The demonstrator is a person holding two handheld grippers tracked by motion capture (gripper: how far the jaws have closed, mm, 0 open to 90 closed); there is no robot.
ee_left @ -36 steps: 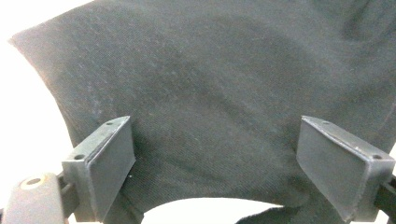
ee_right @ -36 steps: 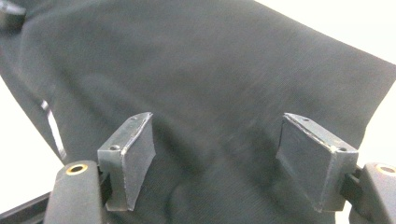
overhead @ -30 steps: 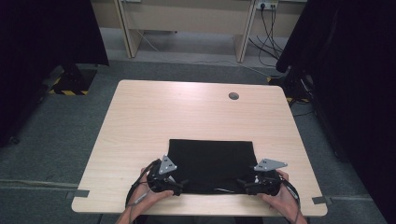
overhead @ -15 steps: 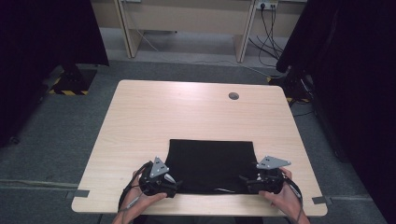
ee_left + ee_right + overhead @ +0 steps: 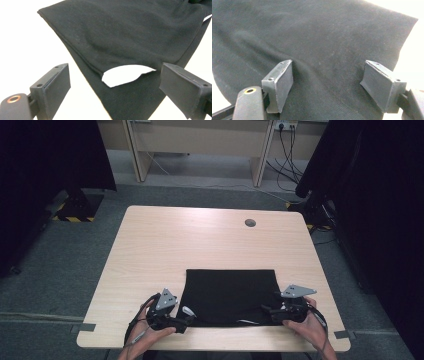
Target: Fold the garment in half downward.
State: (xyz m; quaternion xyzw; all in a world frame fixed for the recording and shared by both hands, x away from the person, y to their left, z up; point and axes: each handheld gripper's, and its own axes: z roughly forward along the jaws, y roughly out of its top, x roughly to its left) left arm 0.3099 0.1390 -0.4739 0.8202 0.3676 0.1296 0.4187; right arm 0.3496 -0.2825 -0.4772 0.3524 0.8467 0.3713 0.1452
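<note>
Both grippers have slipped slightly outward and toward the person since the earlier frames, the left gripper [image 5: 189, 316] more so. It now sits at the near left corner of the black cloth [image 5: 229, 295], jaws spread wide, with the cloth's folded corner lying between and just ahead of them; a pale patch [image 5: 125, 76], perhaps a label or the table showing through a gap, sits between the layers there. On the other side, the right gripper [image 5: 266, 310] rests at the near right corner, jaws likewise wide apart, with cloth stretching beneath and beyond them. Neither gripper pinches any fabric. Ahead of both, the cloth lies flat on the table [image 5: 210, 240].
</note>
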